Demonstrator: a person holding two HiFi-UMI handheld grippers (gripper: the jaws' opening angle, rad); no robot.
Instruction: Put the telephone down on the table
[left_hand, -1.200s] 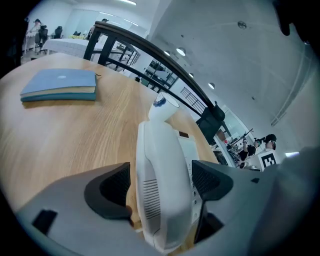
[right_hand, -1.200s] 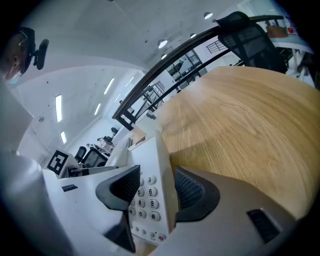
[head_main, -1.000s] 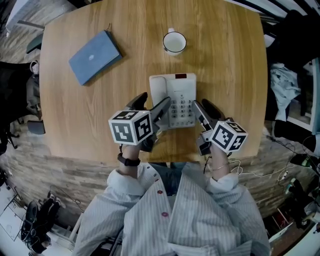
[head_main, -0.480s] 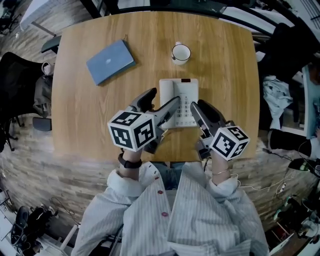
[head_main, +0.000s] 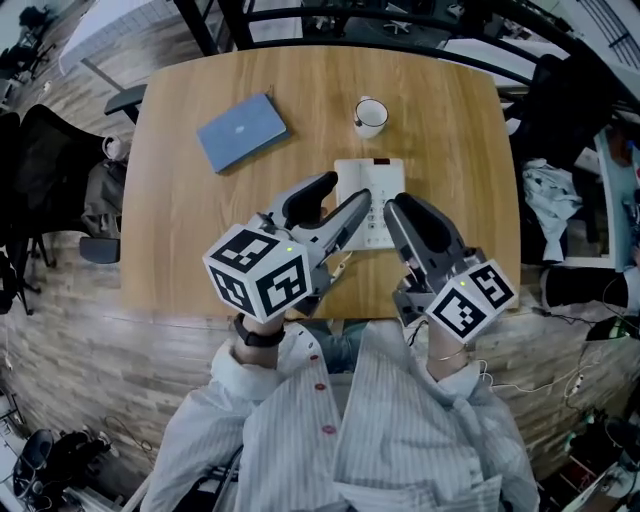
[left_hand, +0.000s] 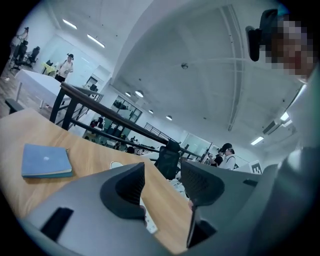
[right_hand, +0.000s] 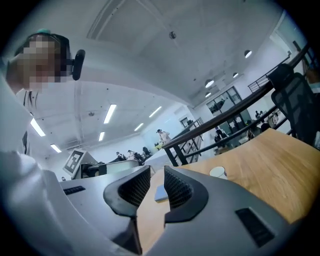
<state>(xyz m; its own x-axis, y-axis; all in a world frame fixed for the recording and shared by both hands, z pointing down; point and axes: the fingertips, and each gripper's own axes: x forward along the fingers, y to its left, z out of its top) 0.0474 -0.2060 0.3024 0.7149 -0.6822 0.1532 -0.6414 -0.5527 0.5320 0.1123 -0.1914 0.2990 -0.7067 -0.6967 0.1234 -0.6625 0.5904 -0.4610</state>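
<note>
The white telephone (head_main: 368, 190) lies flat on the round wooden table (head_main: 180, 200), its handset on the cradle. Both grippers hang above the table's near edge, lifted clear of the phone. My left gripper (head_main: 335, 202) is to the phone's left, and a strip of the telephone's keys (left_hand: 150, 223) shows below its jaws. My right gripper (head_main: 408, 212) is to the phone's right. Both pairs of jaws have just been closing with nothing between them. The left gripper (left_hand: 162, 182) keeps a wide gap. A narrow gap remains in the right gripper (right_hand: 157, 189).
A blue notebook (head_main: 241, 131) lies at the table's far left and a white mug (head_main: 369, 116) stands behind the phone. A black chair (head_main: 50, 150) stands left of the table and another with clothes (head_main: 560, 170) on the right. People stand far off in the room.
Both grippers have risen from beside the telephone toward the camera, and their jaws stand narrower. The telephone stays where it was on the table.
</note>
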